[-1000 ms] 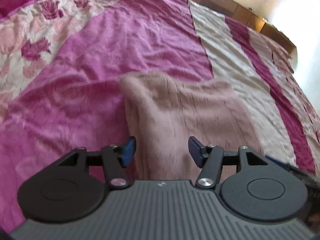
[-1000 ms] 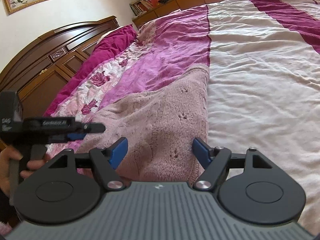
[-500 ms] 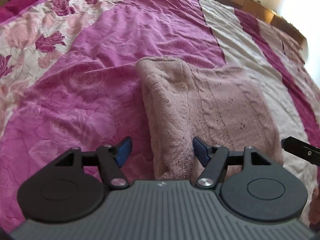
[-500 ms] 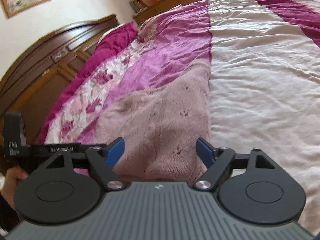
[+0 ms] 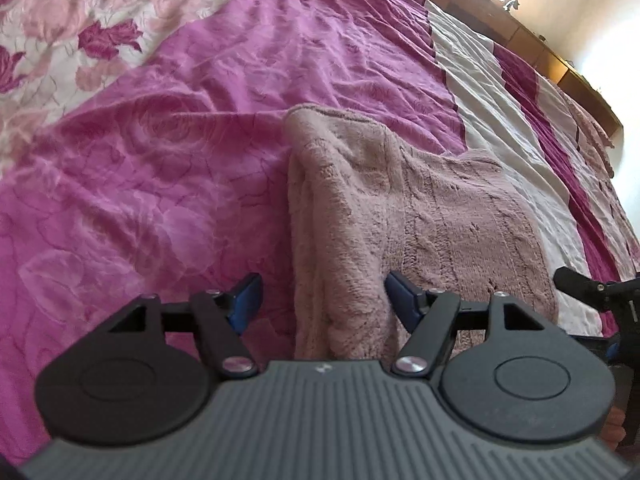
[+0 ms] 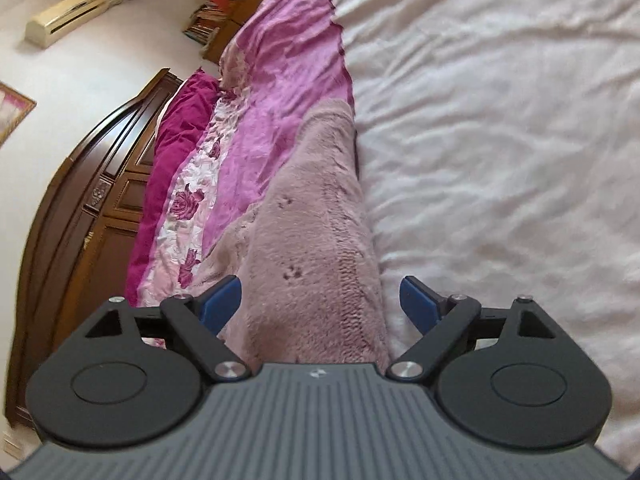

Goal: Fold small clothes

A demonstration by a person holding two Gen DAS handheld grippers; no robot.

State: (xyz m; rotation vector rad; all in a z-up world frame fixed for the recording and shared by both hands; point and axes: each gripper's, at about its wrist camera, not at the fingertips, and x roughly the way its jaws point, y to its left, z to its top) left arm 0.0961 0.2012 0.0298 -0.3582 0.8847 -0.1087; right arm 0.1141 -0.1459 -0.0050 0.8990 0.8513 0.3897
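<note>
Dusty-pink fuzzy knit sweater (image 5: 420,220), cable and eyelet pattern, lies folded flat on bed, across magenta rose-print satin bedspread (image 5: 160,160) and its cream stripe (image 6: 500,140). Left hand-held gripper (image 5: 322,300): blue pads apart, just been opening, above sweater's near edge, not pressing. Right hand-held gripper (image 6: 320,300): jaws wide apart, just been opening, sweater between, unclamped. Carved dark wooden headboard (image 6: 80,220) beyond.

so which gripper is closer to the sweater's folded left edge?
Left. The left gripper straddles that edge of the pink knit sweater; the right gripper sits at its opposite side, by the white stripe.
</note>
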